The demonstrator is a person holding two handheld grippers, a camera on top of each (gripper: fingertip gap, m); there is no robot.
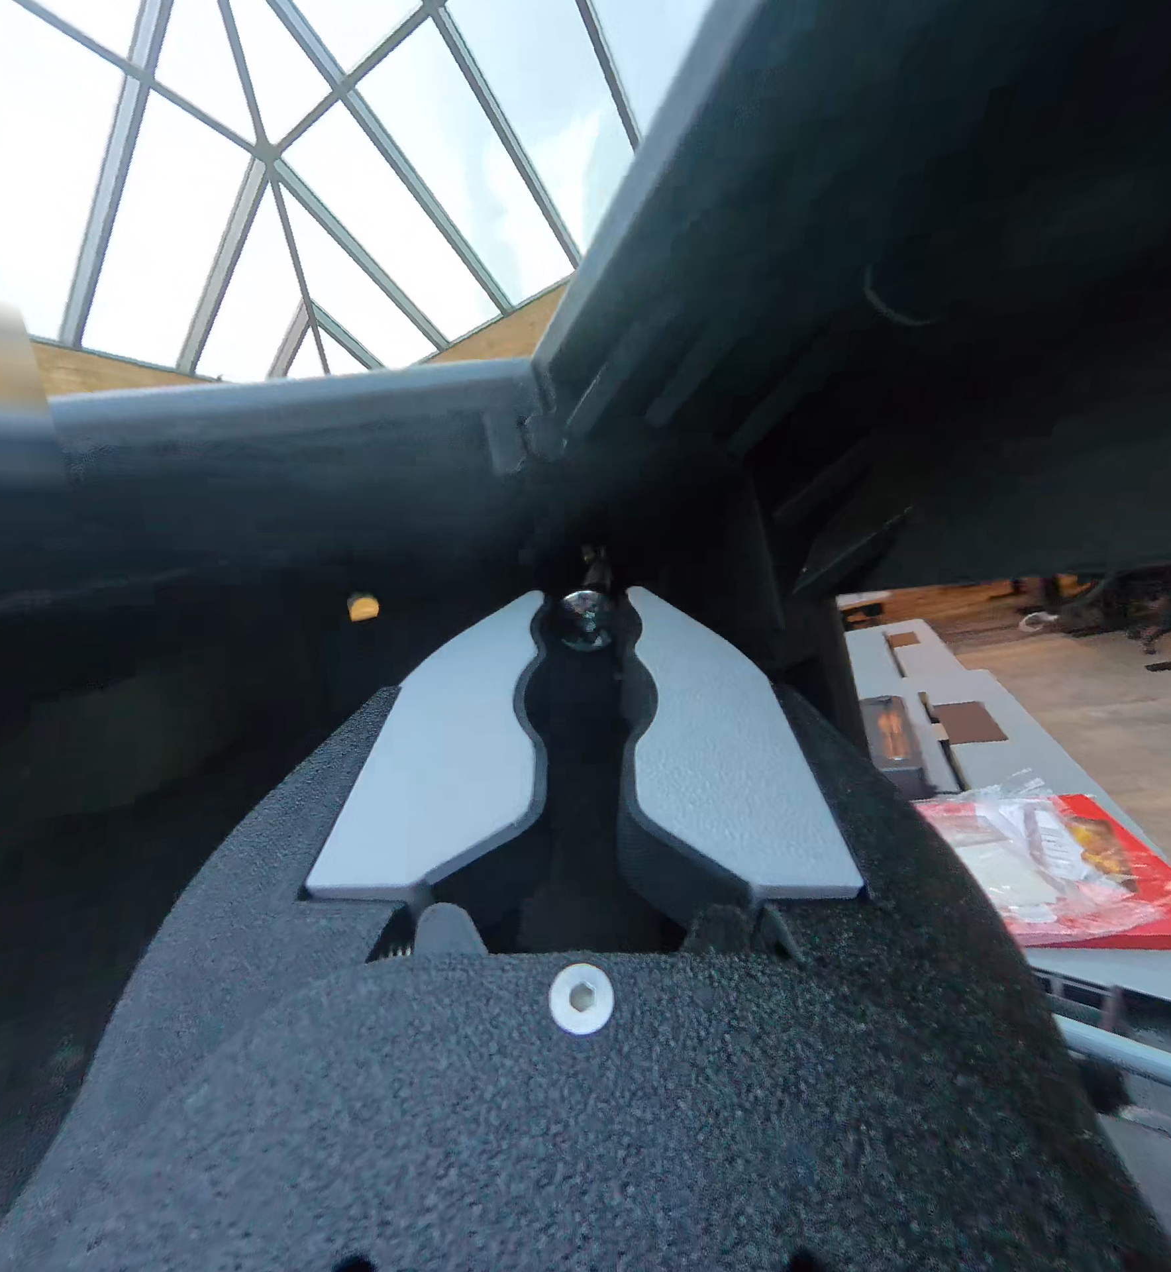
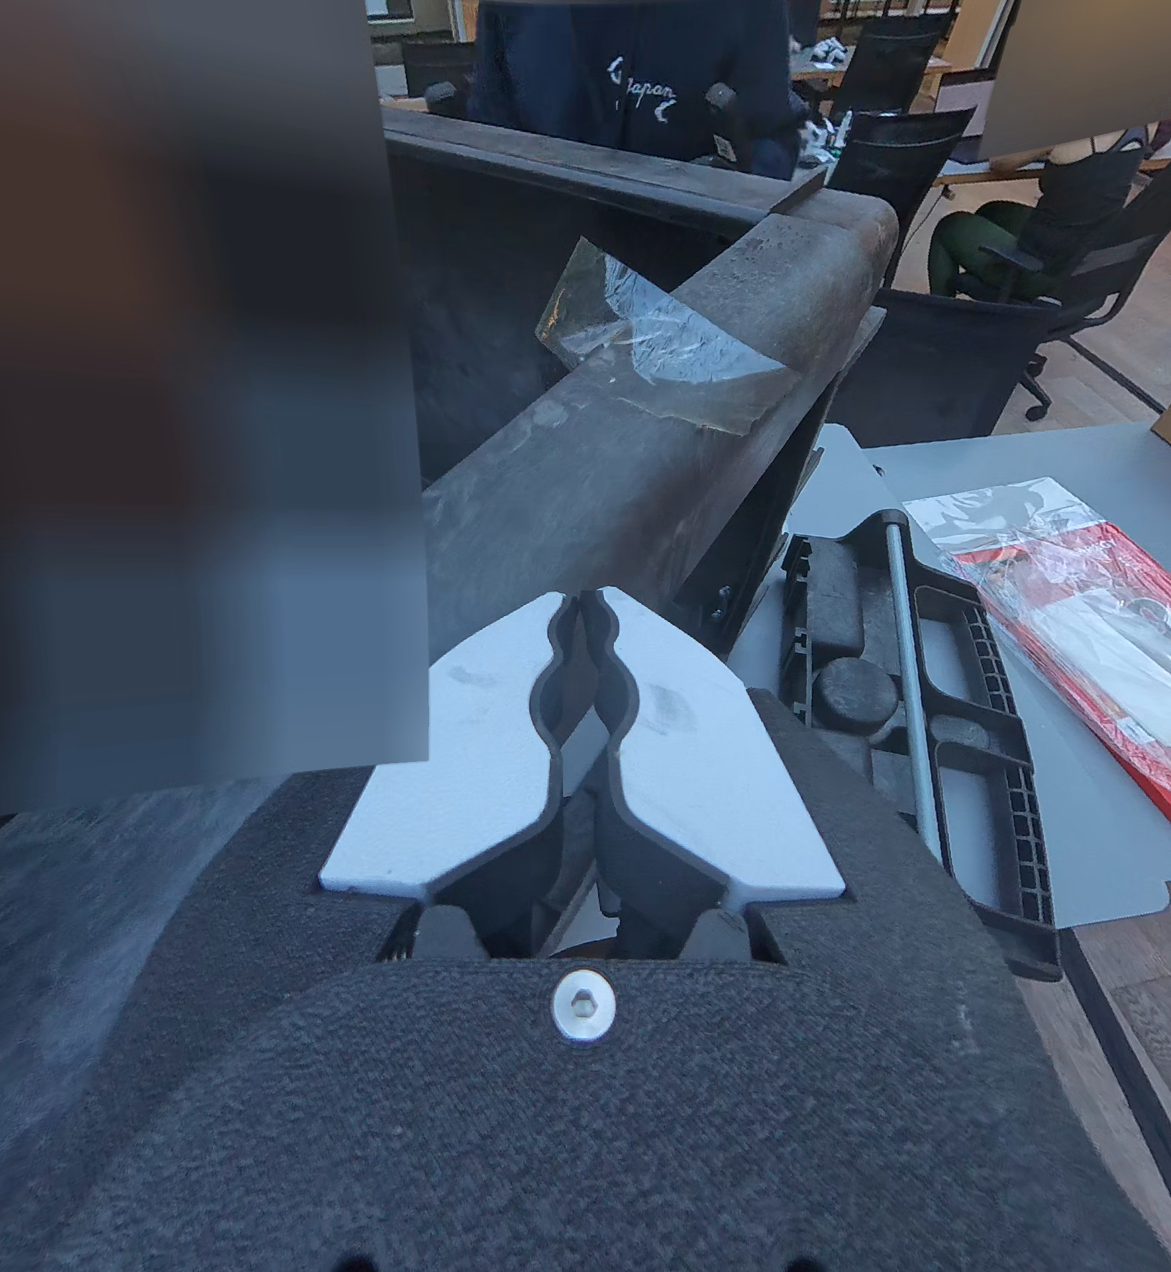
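Note:
In the left wrist view my left gripper [image 1: 584,597] points up and is shut on a black screw [image 1: 583,621]. The screw's round head shows between the fingertips and its shaft runs up toward the joint of a dark frame [image 1: 741,289]. In the right wrist view my right gripper [image 2: 581,606] is shut, with the fingertips together and nothing visible between them. Its tips sit against the lower edge of a dark, worn beam [image 2: 645,447] of the frame. A piece of clear tape [image 2: 658,347] is stuck on the beam.
A grey table [image 2: 1078,812] stands at the right, with a red packet in a clear bag [image 2: 1106,633] [image 1: 1078,874] and a black plastic part with a metal rod [image 2: 913,695] on it. Office chairs [image 2: 947,358] and a person in a dark top [image 2: 638,69] are behind. A skylight [image 1: 280,172] is overhead. One gripper's finger ends stand about 30 cm off the other's.

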